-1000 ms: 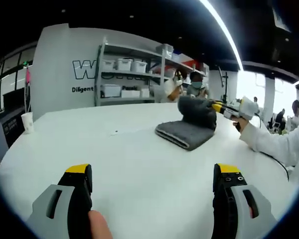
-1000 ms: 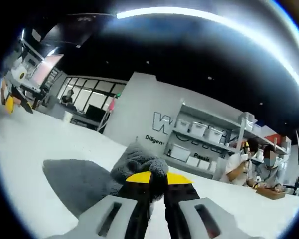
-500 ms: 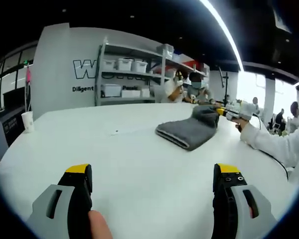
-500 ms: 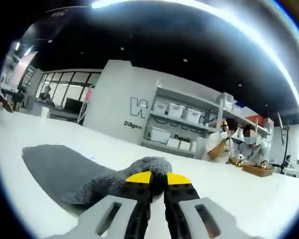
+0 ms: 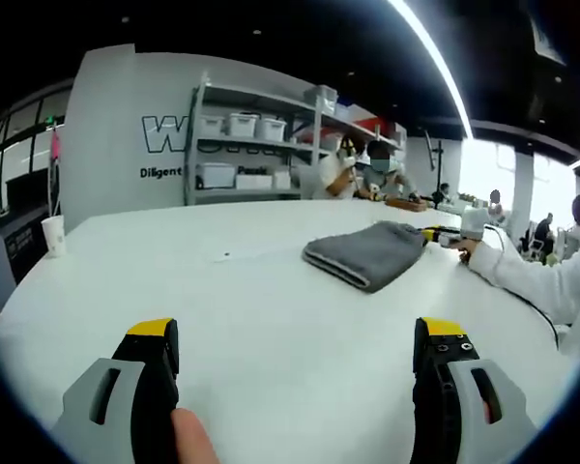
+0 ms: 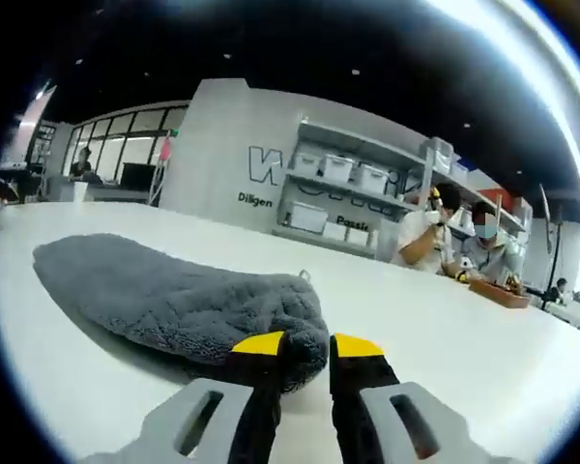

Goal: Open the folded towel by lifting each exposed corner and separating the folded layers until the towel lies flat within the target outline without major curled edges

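- one grey towel (image 5: 365,253) lies folded on the white worktop (image 5: 271,319), far side from the left gripper.
- two grippers.
- right gripper (image 6: 307,346): jaws a narrow gap apart, tips at the towel's (image 6: 174,295) near edge; whether they pinch it, i cannot tell.
- left gripper (image 5: 295,333): jaws wide apart, holding nothing, above bare worktop.
- one paper cup (image 5: 53,235) at the worktop's far left edge.

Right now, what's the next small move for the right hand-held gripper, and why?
Probably release and back off. The right hand-held gripper sits low at the grey towel corner, and the towel now lies on the white table, one fold opened. The left hand-held gripper waits open, well short of it.
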Tool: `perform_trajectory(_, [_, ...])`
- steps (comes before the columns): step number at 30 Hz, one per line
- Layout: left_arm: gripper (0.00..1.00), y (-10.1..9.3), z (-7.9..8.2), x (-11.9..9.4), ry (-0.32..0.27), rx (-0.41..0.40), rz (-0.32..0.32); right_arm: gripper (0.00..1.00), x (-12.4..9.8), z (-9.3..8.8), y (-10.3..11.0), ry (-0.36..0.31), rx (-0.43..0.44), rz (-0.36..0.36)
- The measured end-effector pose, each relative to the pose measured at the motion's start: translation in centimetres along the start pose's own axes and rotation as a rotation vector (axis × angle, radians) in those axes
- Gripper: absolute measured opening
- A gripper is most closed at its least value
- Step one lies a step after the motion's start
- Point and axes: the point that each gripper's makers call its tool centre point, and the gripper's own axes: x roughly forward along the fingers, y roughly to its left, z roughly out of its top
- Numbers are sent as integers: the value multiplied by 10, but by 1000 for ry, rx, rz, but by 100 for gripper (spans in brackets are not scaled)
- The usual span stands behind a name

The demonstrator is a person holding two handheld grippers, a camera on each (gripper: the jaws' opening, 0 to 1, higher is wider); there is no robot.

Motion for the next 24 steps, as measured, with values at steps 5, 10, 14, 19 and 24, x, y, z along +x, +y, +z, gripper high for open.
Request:
perform_trajectory(5, [100, 1, 1, -2, -3, 1, 3, 30, -16, 20, -17, -70, -21, -66])
perform_trajectory(10, [100, 3, 4, -2, -10, 0, 4, 38, -37, 62, 12, -212, -129, 4])
perform_trajectory(14, [100, 3, 5, -2, -13, 4, 3, 63, -46, 58, 62, -172, -89, 168])
perform_trajectory(19, [100, 0, 3, -2, -11, 3, 3, 74, -59, 52, 106, -133, -85, 295])
perform_trajectory(24, [100, 0, 4, -3, -14, 5, 1, 90, -70, 55, 122, -125, -27, 348])
